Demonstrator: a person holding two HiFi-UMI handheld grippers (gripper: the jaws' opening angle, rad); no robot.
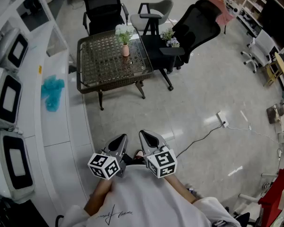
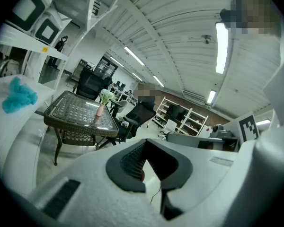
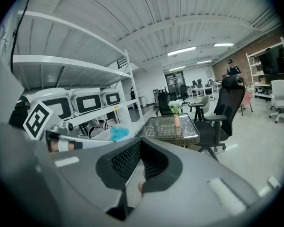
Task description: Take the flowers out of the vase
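Floor of pale glossy tiles fills most of the head view. Along the left runs a long white bench with a row of white machines with dark windows, and a crumpled blue cloth lying on its top. Far from the person stands a wicker bench with a glass top. Two black office chairs and a grey chair are grouped at its far and right sides.

Near the person's body the left gripper and the right gripper are held side by side, just apart, both tipped slightly down toward the floor. Each one's jaws are closed together with nothing between them.

A small pink vase stands upright near the far right of the wicker bench, well apart from both grippers. White flowers with green leaves are in the vase, rising from its mouth.
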